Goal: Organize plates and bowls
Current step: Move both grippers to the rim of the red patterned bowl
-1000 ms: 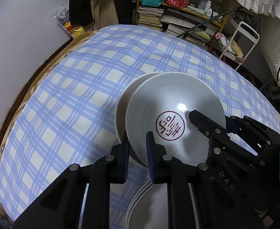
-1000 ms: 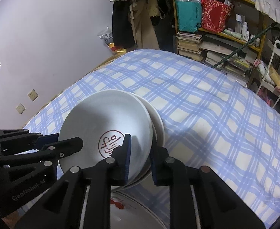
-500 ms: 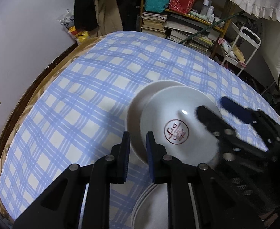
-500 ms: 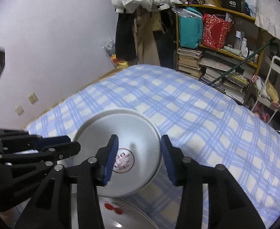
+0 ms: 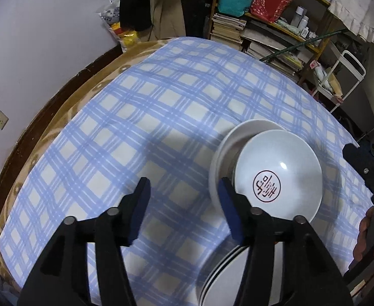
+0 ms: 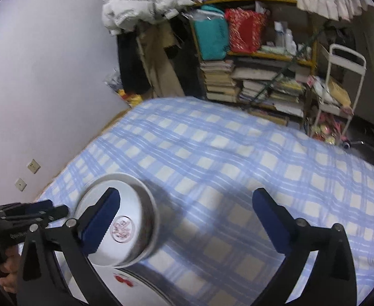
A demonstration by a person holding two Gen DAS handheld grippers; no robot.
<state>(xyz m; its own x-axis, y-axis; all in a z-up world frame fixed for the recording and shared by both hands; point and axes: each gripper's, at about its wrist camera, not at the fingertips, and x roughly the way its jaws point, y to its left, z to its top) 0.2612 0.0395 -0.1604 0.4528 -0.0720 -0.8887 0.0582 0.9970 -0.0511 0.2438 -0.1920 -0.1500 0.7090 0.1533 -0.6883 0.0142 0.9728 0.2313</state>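
Step in hand: release after stacking. The bowl (image 5: 276,176) with the red seal sits nested in a second bowl (image 5: 227,150) on the checked cloth (image 5: 148,127), just beyond the plates (image 5: 220,275).

The left gripper (image 5: 184,199) stands part-open, nothing between its pads. The right gripper (image 6: 187,219) is spread wide and empty.

Next move, as judged: withdraw both grippers without knocking the stack, then find any piece left to sort.

A second ago both grippers were clamped on the bowl rims. Both have just been opening, and now stand clear to either side.
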